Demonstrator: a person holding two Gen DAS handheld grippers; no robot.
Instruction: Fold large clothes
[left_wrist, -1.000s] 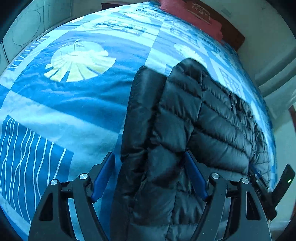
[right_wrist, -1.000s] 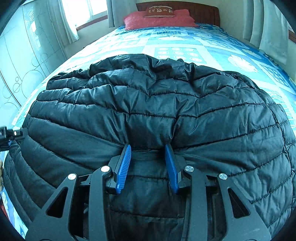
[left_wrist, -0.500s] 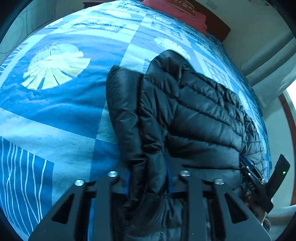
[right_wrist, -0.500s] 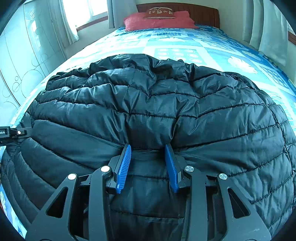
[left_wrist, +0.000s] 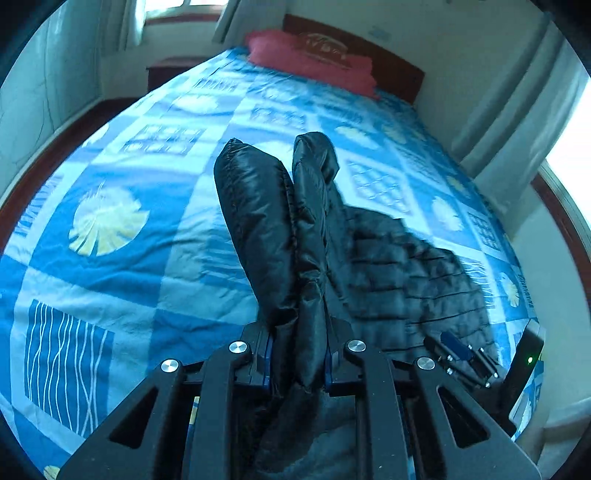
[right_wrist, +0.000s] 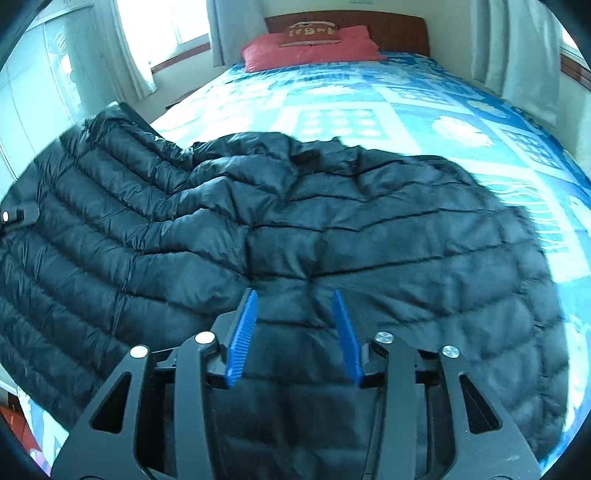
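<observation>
quilted black puffer jacket (left_wrist: 406, 273) bunches glossy between left gripper (left_wrist: 299, 363) fingers.

a bed (right_wrist: 424, 110) with a blue patterned cover carries a black puffer jacket (right_wrist: 369, 229) and a red pillow (right_wrist: 310, 48).

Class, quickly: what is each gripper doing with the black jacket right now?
Left gripper: has just been closing; shut on a lifted edge of the black puffer jacket.
Right gripper: fingers have just been opening; jacket fabric lies between them; grip cannot be told.
</observation>
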